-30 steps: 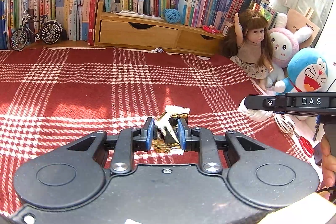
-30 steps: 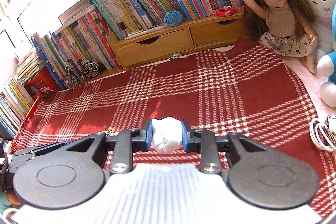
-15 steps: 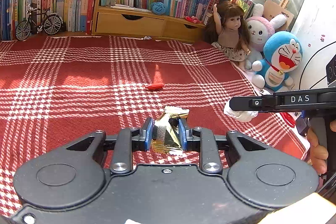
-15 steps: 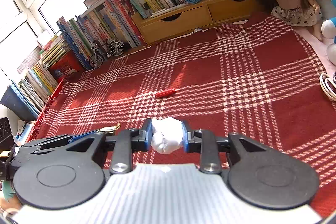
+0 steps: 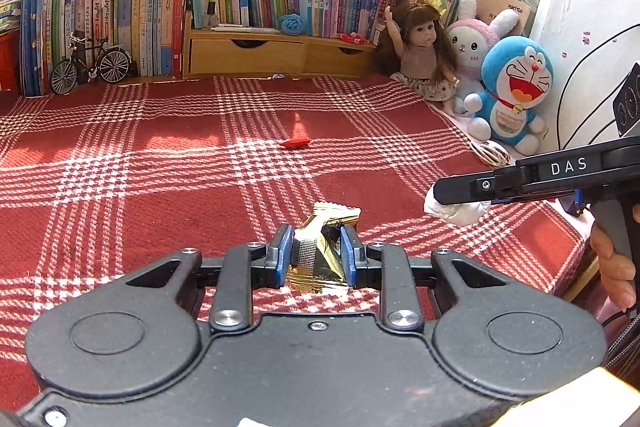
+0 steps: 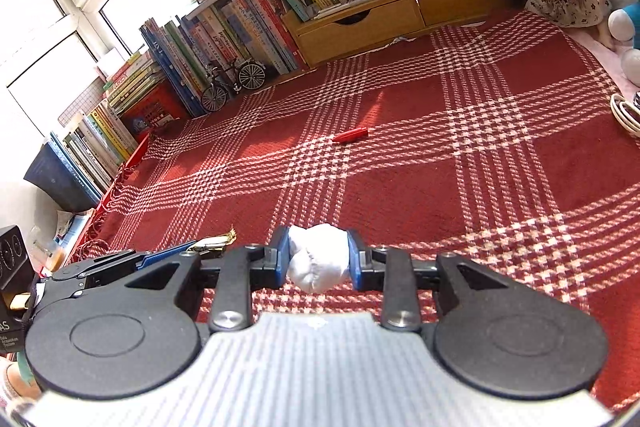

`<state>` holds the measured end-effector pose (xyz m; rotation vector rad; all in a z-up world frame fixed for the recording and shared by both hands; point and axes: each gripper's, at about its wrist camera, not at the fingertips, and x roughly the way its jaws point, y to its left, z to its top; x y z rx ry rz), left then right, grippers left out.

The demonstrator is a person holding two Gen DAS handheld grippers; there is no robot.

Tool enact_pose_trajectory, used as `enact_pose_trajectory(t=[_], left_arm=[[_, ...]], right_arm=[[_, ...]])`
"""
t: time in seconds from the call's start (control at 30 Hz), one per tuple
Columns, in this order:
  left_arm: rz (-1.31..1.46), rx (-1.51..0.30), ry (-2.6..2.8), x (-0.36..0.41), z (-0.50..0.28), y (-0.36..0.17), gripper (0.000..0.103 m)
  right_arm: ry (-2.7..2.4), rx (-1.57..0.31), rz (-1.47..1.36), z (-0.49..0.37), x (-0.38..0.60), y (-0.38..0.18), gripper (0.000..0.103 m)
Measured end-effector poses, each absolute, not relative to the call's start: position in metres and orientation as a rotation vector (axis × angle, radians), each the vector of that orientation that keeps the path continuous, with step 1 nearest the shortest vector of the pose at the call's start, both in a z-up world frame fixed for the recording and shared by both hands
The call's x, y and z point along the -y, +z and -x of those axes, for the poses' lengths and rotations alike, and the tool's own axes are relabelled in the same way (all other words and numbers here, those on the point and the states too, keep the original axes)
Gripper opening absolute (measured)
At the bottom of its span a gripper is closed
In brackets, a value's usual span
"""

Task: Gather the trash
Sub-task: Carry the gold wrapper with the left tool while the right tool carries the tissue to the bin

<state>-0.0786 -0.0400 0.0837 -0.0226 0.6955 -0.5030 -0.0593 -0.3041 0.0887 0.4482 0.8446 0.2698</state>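
1. Where the left wrist view looks out over the red plaid cloth (image 5: 160, 163), the left claw (image 5: 316, 255) grips a crumpled gold wrapper (image 5: 320, 247); a small red scrap (image 5: 295, 143) lies well ahead.
2. In the right wrist view, the right claw (image 6: 318, 257) clamps a white paper wad (image 6: 318, 263), its jaws having just eased slightly wider.

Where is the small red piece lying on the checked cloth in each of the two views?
Left wrist: small red piece lies at centre, slightly above the middle.
Right wrist: small red piece lies just right of centre, above the middle.
Shared landmark: toy bicycle beside the books.
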Motion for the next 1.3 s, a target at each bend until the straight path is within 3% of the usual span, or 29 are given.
enact_pose_trajectory(t=[1.3], left_arm=[[0.055, -0.708, -0.480, -0.012, 0.245, 0.064, 0.025]], right_arm=[[0.368, -0.859, -0.252, 0.211, 0.210, 0.069, 0.038]])
